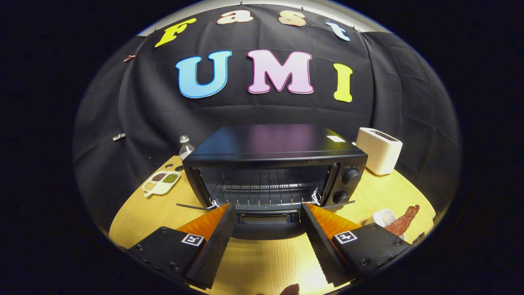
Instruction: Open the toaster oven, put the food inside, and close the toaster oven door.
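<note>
Gripper view: toaster oven mid-tabletop, door dropped open just ahead of the gripper, whose fingers are spread, holding nothing. Food lies in a white dish near the tabletop's right edge; looks light, brittle; pinch gently mid-strip.

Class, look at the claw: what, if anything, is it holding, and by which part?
Nothing is held. The claw is open, its fingers apart above the lowered door of the toaster oven.
</note>
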Demonstrator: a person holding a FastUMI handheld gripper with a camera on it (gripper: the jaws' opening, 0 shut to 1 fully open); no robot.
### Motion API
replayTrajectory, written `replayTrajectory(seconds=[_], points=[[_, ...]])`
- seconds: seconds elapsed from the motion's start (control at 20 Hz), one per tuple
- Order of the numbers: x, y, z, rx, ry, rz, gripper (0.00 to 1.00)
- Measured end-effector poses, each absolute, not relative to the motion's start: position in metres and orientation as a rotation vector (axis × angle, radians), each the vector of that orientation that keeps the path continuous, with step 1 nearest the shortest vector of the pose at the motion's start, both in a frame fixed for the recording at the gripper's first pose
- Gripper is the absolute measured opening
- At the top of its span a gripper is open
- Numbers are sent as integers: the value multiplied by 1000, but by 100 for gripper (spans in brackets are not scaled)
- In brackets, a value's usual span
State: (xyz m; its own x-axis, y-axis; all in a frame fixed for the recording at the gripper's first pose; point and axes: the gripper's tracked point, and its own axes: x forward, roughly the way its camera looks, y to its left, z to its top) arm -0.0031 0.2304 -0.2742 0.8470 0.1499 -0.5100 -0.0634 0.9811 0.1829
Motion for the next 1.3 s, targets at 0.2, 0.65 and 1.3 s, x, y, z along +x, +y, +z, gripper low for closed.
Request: replayTrajectory(seconds=[0.2,0.65,1.3], points=[[-33,232,-299,124,641,127,99],[-79,235,-354,134,895,161,98],[-25,225,-266,121,602,227,97]])
